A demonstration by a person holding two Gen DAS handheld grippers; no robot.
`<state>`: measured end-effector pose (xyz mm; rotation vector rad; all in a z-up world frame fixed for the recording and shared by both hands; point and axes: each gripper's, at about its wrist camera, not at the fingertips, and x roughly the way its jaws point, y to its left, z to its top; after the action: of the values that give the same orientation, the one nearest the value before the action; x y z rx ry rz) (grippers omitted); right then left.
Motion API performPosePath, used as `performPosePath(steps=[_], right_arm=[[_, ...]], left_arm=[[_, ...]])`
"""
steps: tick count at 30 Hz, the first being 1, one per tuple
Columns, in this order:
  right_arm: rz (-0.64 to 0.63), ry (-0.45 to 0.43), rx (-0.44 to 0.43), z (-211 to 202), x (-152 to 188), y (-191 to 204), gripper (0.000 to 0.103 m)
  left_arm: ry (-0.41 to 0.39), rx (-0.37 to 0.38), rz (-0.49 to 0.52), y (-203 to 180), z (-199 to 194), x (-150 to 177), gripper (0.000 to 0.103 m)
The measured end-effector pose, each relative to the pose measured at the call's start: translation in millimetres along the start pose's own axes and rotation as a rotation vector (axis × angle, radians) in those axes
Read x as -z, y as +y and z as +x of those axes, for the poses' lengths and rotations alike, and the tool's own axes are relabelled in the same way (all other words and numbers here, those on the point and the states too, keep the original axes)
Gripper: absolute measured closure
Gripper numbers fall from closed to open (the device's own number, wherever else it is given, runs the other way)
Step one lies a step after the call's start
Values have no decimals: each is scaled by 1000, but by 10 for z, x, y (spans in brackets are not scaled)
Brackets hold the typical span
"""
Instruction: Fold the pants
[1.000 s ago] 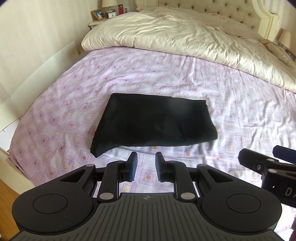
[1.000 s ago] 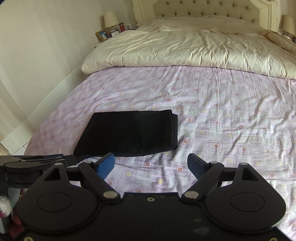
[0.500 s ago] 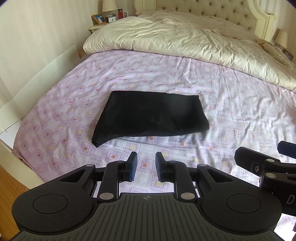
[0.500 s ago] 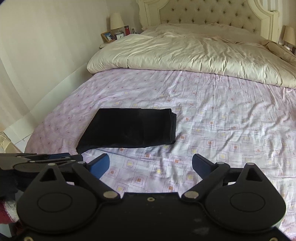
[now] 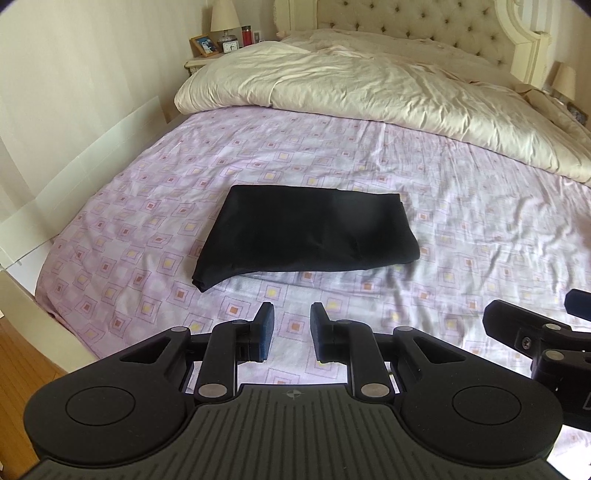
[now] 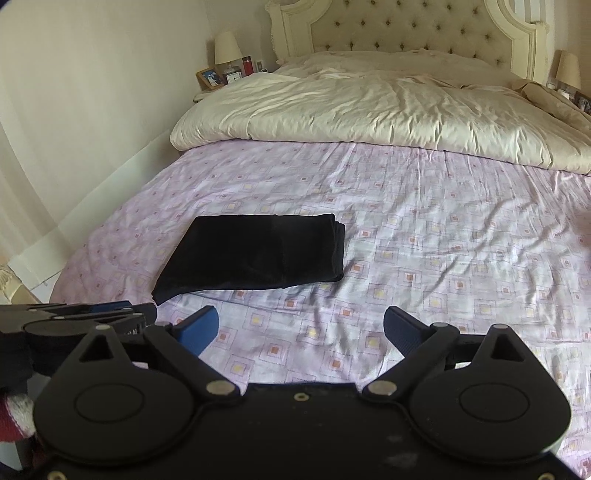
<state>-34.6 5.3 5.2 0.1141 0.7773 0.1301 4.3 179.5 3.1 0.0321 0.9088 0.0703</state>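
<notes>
The black pants (image 5: 306,232) lie folded into a flat rectangle on the purple patterned sheet (image 5: 147,206); they also show in the right wrist view (image 6: 255,254). My left gripper (image 5: 291,328) hovers above the sheet in front of the pants, its jaws a narrow gap apart and empty. My right gripper (image 6: 301,326) is wide open and empty, held nearer than the pants and to their right. Neither gripper touches the pants.
A cream duvet (image 5: 369,92) is bunched across the far half of the bed below a tufted headboard (image 6: 406,33). A nightstand with a lamp (image 6: 226,48) stands at the far left. The bed's left edge and wood floor (image 5: 18,354) are close by.
Both grippers have pulled back and up from the bed, so the folded pants look smaller and farther away. The pants have not moved, and the jaw gaps are unchanged.
</notes>
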Motion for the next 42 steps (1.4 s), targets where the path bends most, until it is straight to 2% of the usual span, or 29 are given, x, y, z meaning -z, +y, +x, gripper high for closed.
performPosePath(steps=[18,35,42], right_arm=[[-5,-6,7,-100,72,78,1],[23,1,-4,-83,81,46,1],[29,5,-6,-53,74,27,1]], left_arm=[[-1,1,-11,44,-55,57,82],[6,-9,24,-14,-54,57,82],[-32,-26,10,-16,-44,29,82]])
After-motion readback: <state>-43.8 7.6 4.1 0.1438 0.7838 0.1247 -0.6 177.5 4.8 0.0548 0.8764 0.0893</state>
